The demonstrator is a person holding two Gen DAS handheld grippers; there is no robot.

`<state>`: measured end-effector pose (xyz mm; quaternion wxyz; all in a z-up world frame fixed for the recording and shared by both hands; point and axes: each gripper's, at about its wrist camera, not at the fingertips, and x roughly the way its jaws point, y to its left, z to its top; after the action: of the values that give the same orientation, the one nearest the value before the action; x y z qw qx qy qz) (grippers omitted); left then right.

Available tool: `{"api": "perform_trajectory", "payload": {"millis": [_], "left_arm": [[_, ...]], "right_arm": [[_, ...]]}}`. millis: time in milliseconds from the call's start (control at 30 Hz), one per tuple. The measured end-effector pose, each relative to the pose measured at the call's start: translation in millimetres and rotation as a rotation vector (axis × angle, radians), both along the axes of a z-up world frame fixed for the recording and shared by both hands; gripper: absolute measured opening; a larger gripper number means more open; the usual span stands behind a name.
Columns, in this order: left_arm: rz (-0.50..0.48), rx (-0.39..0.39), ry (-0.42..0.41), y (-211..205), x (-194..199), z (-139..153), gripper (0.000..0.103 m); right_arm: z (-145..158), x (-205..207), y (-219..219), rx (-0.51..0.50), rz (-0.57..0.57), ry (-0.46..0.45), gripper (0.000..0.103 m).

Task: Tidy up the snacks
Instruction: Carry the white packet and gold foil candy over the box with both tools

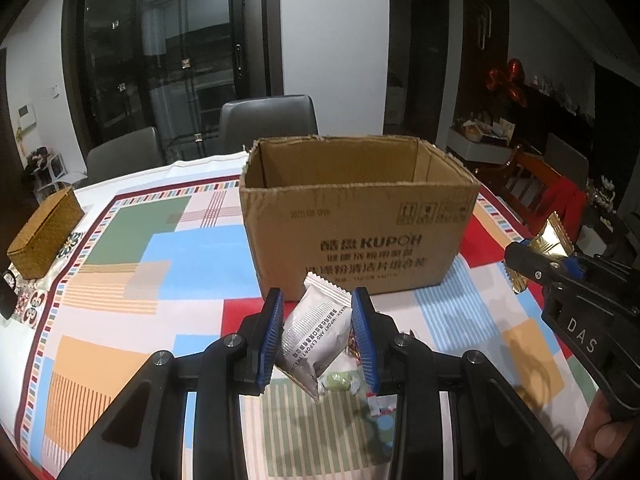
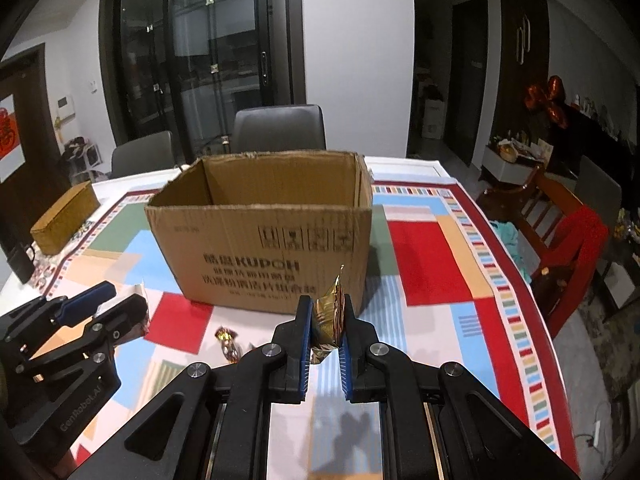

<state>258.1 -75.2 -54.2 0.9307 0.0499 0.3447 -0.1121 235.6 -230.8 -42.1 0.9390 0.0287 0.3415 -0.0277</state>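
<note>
Two snacks are held above the tabletop [image 1: 192, 248], short of the box.

A white packet [image 1: 316, 336] is clamped in the left tongs [image 1: 318, 340], a gold sachet [image 2: 329, 316] pinched in the right tongs [image 2: 325, 334]. Both should be raised over the near rim of the cardboard box [image 1: 356, 220] before being released, lest it be knocked.

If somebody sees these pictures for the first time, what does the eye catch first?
The open cardboard box stands mid-table on the colourful checked tablecloth. In front of it, the left hand-held gripper pinches a silver snack packet, and the right hand-held gripper pinches a gold foil packet.
</note>
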Motion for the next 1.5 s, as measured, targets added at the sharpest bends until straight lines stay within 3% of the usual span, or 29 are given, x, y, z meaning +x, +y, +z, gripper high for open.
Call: {"api": "perform_trajectory", "payload": {"millis": [933, 1500], "left_arm": [[0.031, -0.013, -0.090, -0.1, 43.5, 48.6, 0.035], [0.045, -0.019, -0.126, 3.7, 76.2, 59.9, 0.035]], "right_arm": [[50.1, 47.7, 0.8, -0.014, 0.020, -0.111, 0.013], [67.3, 76.9, 5.0, -0.029, 0.032, -0.149, 0.013]]}}
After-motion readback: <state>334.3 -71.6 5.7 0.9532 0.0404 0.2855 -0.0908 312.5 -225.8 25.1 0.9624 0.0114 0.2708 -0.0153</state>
